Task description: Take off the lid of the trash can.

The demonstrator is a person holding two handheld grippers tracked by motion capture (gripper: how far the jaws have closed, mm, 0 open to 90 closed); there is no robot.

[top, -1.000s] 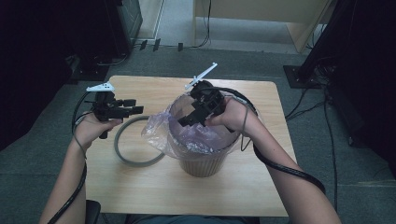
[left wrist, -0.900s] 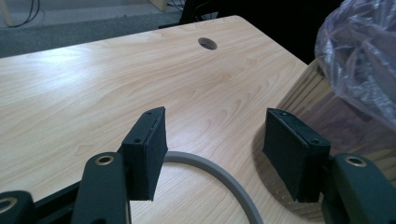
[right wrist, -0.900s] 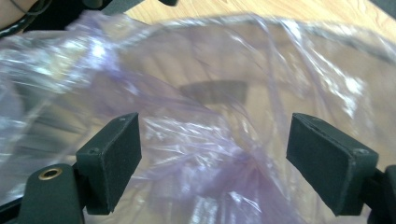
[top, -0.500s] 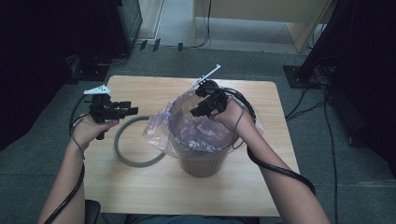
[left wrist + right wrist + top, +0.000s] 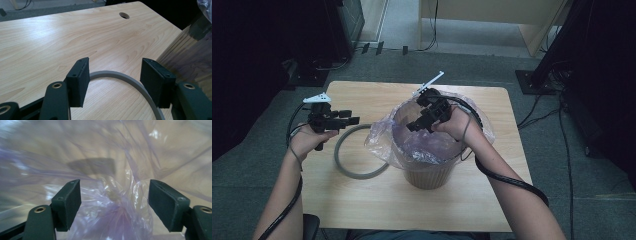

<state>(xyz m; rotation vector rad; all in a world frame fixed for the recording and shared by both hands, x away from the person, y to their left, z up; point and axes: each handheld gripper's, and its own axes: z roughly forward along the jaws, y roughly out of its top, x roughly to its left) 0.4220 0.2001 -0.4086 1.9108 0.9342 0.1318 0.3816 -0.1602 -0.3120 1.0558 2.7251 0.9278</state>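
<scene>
The bin (image 5: pixel 427 165), a brown, ribbed tub, stood near the middle of the surface (image 5: pixel 362 200), slightly toward its right edge. It was lined with a thin translucent purplish plastic bag (image 5: pixel 379 137), whose mouth lay crumpled over the rim and spilled toward the left. A grey ring (image 5: pixel 349 167), smooth and rigid-looking, lay flat on the surface just left of the bin, partly under the bag's overhang.

The right hand-held gripper (image 5: pixel 414 126) was held over the bin's mouth, pointing inward. Its jaws had just been opening and stood apart, with wrinkled film (image 5: pixel 112 215) between them but not pinched. The left hand-held gripper (image 5: pixel 354 120) was held above the ring near the left edge, jaws apart and empty; the ring's arc (image 5: pixel 120 76) was seen between and beyond its pads.

The bag was judged very light, limp and slippery, liable to tear or slide out of a shallow pinch; a bunched fold at the rim was judged the best hold. The ring was judged stiff and light, best gripped across its narrow band.
</scene>
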